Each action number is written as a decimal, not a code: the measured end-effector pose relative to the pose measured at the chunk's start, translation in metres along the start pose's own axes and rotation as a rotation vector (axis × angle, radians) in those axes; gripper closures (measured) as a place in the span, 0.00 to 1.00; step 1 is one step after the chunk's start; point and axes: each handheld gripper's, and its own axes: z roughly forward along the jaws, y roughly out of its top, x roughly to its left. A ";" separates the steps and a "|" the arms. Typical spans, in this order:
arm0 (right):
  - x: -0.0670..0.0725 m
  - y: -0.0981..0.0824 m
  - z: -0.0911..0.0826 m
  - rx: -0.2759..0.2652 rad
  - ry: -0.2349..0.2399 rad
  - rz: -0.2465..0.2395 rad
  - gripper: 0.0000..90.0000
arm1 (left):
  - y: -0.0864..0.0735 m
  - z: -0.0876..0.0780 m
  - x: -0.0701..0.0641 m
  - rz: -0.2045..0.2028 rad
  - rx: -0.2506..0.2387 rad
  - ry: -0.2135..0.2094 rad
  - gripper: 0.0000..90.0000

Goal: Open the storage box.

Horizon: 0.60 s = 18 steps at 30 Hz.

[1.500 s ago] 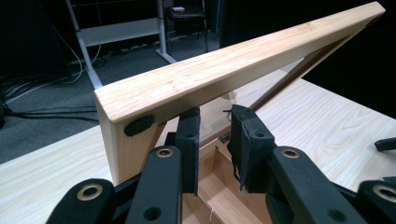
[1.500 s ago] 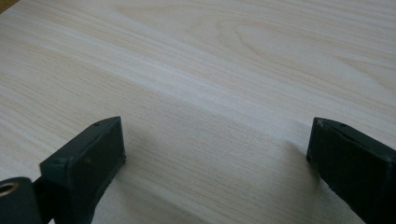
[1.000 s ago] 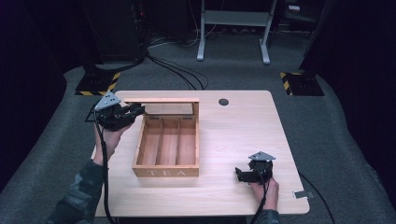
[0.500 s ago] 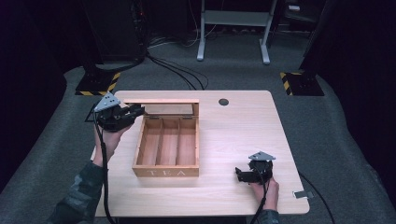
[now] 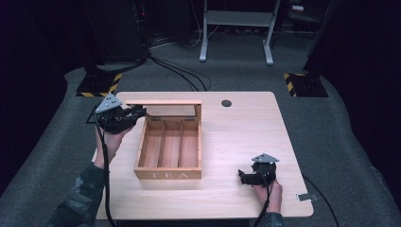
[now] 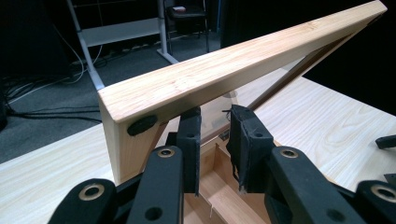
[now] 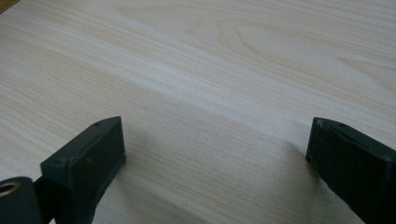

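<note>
A wooden tea box (image 5: 168,174) with three compartments stands left of the table's middle, its glass-paned lid (image 5: 165,102) raised at the back. My left gripper (image 5: 137,113) is at the lid's left corner. In the left gripper view its jaws (image 6: 215,112) stand close together, their tips tucked under the lid's front rail (image 6: 224,70), apparently pinching the lid's edge. The open compartments show below. My right gripper (image 5: 242,178) rests on the table near the front right, pointing left. In the right gripper view its jaws (image 7: 215,140) are open wide over bare wood.
The light wooden table (image 5: 246,127) has a round black grommet (image 5: 226,102) near its back edge. A small clip (image 5: 305,196) hangs at the front right corner. Beyond the table are a metal stand (image 5: 236,28), floor cables (image 5: 179,75) and striped bases (image 5: 99,85).
</note>
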 end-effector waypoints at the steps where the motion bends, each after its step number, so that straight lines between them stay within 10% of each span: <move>1: 0.000 0.000 0.000 0.000 -0.001 0.001 0.04 | 0.000 0.000 0.000 0.001 0.000 0.000 0.82; 18: 0.000 0.000 0.000 0.000 0.000 0.001 0.04 | -0.002 -0.001 -0.001 0.006 0.000 -0.002 0.82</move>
